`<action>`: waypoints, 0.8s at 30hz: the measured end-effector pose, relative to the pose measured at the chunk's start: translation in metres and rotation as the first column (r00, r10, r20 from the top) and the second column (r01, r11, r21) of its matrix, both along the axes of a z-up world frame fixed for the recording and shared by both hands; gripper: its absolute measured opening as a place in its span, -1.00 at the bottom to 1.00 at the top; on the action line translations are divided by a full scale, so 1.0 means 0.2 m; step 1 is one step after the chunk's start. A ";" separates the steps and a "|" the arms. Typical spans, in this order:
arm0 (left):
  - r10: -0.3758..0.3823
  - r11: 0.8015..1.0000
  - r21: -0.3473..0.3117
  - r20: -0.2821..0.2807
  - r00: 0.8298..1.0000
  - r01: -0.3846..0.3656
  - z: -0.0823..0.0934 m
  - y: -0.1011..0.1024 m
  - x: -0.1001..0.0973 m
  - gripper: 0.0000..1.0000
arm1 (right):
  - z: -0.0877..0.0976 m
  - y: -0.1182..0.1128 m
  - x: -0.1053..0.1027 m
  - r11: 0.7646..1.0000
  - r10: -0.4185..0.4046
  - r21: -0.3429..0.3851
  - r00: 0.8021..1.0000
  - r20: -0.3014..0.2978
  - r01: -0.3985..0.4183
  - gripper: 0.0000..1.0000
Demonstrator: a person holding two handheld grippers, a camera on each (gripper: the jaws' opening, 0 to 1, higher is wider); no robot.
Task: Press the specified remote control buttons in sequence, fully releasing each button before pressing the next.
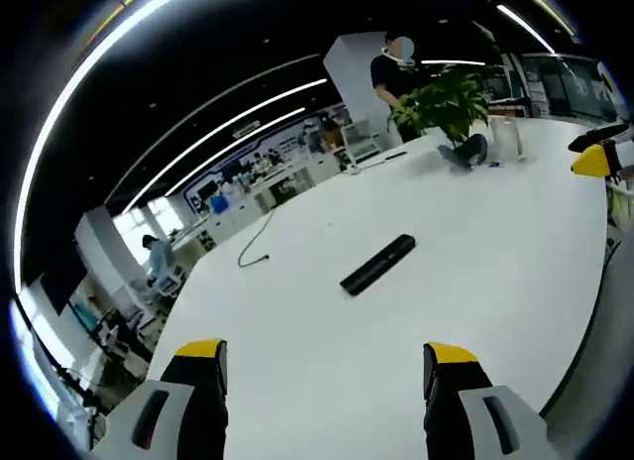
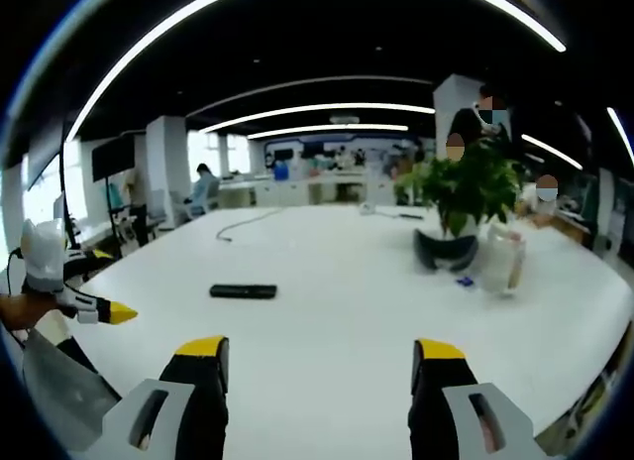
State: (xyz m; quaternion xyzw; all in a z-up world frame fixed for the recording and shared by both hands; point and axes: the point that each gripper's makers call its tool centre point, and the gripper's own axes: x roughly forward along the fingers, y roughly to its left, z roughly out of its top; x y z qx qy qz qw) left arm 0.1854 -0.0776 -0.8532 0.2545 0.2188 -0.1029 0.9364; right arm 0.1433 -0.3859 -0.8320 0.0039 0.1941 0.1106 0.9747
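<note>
An open-plan office with strip ceiling lights surrounds a broad white table (image 1: 515, 252), on which, from left to right in the right gripper view, lie a loose cable (image 2: 241, 222), the black remote control (image 2: 243, 291) and a potted plant (image 2: 466, 197) at about two o'clock. In the left gripper view the remote control (image 1: 377, 264) lies at twelve o'clock beyond the left gripper (image 1: 325, 366), whose fingers are released and empty, as are those of the right gripper (image 2: 317, 361). Judged from this layout, a good press calls for approaching from above with one fingertip on a single button, then lifting fully clear, with the remote kept in view.
</note>
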 end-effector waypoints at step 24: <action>-0.220 0.976 -0.037 -0.128 0.967 0.217 0.00 -0.16 0.39 0.38 | -0.15 0.05 -0.04 0.998 0.055 -0.005 0.981 -0.185 -0.057 -0.57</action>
